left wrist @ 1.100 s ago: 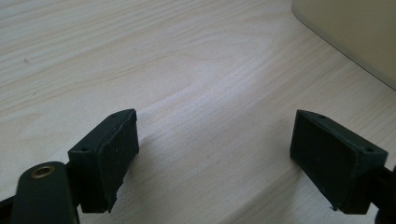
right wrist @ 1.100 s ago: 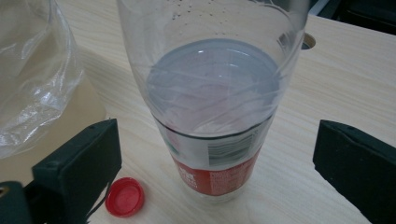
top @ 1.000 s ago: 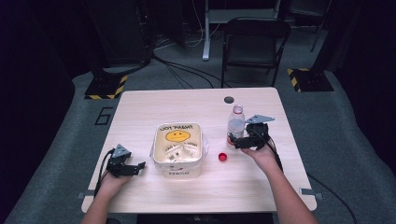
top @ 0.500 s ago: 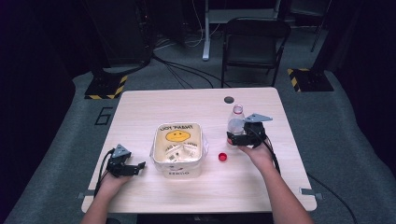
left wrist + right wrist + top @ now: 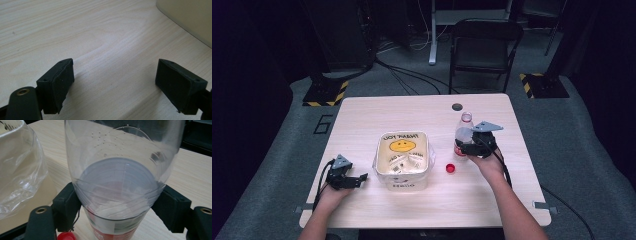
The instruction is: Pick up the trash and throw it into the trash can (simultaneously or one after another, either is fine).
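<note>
right gripper view: right hand-held gripper point(image 5: 117, 205) just closed around bottle point(image 5: 120, 170), beside bin point(image 5: 20, 170).

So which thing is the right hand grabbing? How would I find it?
Start at the bag-lined bin in the middle of the wooden table. Just right of it stands a clear plastic bottle, squeezed by the right gripper. It has a red label and no cap; its red cap lies beside it.

Black grippers point(image 5: 343, 176) — grey three-cornered plates, trailing cables
</note>
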A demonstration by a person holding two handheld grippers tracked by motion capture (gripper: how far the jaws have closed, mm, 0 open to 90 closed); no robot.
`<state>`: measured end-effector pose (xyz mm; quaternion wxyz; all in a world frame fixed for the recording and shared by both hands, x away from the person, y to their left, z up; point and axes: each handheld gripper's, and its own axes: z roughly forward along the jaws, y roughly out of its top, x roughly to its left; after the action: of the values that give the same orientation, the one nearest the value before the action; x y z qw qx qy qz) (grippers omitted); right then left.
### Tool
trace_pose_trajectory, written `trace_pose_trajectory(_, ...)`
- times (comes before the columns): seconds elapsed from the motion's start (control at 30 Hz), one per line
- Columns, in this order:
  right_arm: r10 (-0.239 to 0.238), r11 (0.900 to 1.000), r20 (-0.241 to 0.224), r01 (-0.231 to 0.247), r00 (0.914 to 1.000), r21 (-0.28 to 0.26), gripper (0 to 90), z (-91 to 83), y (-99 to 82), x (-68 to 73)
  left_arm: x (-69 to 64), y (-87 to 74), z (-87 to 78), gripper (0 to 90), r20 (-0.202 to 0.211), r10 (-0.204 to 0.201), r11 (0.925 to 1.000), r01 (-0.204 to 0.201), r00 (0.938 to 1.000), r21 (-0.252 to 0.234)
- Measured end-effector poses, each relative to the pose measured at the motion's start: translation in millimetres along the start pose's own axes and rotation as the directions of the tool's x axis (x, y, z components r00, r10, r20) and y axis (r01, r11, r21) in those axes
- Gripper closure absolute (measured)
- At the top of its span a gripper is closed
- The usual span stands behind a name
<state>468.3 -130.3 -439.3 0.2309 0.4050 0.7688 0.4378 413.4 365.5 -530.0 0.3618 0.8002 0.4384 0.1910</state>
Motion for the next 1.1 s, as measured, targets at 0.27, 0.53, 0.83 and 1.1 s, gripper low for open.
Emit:
trace_pose_trajectory(0.27, -0.026, 0.9997, -0.006, 0.026, 0.9996, -0.001, 26.1, -11.3, 7.7, 2.6, -0.1, -0.1, 0.3, 15.3, 0.000, -0.001, 1.0000, 0.001, 1.0000, -0.003)
trace_pose_trajectory(0.53, -0.064, 0.9979, -0.018, 0.064, 0.9978, -0.010, 26.1, -26.5, 19.5, 10.2, -0.1, -0.1, 0.3, 15.3, 0.000, -0.001, 1.0000, 0.001, 1.0000, -0.004)
trace_pose_trajectory(0.83, -0.068, 0.9970, -0.056, 0.066, 0.9961, -0.040, 26.2, -41.8, 34.6, 17.2, -0.1, -0.1, 0.2, 15.3, 0.001, -0.001, 1.0000, 0.001, 1.0000, -0.003)
trace_pose_trajectory(1.1, -0.079, 0.9962, -0.092, 0.075, 0.9927, -0.043, 26.3, -46.2, 45.8, 25.9, -0.1, -0.1, 0.1, 15.3, 0.000, -0.001, 1.0000, 0.001, 1.0000, -0.001)
